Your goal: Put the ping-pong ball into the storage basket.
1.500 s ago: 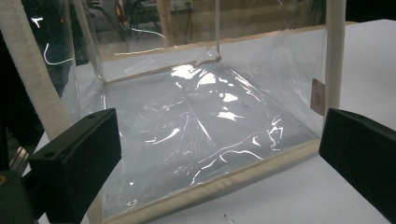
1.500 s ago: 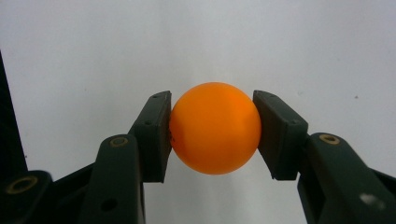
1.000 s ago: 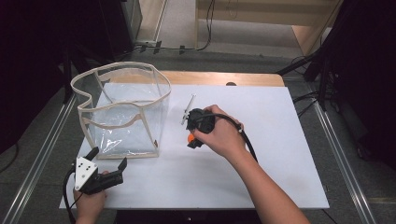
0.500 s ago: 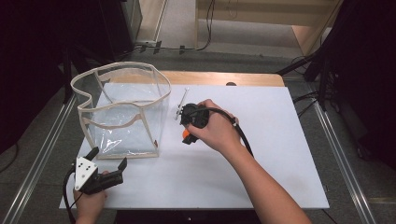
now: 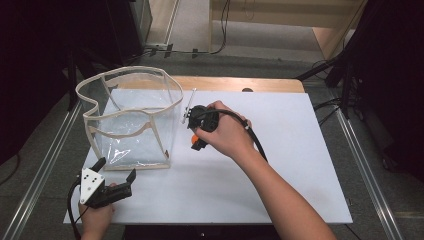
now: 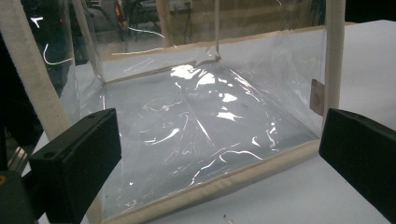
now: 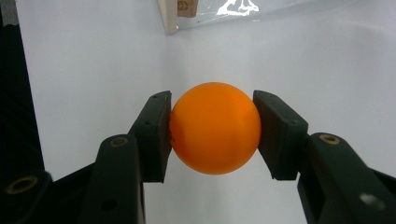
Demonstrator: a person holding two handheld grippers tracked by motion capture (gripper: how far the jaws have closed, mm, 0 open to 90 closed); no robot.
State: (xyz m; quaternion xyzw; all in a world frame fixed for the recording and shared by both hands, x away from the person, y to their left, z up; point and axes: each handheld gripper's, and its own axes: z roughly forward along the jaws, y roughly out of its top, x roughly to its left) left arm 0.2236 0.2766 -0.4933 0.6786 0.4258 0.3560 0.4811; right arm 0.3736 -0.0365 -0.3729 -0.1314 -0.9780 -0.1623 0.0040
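grey floor [image 5: 280,65], wooden furniture [image 5: 280,12], dark surroundings

In the high view the person's hand [image 5: 225,135] covers most of the right tool [image 5: 196,143], leaving only an orange speck of the ball [image 5: 194,138] visible. In the left gripper view the clear bag [image 6: 196,126] is cut off by the top and left edges, hiding its rim. A small label [image 7: 187,6] on the bag's corner is cropped and unreadable.
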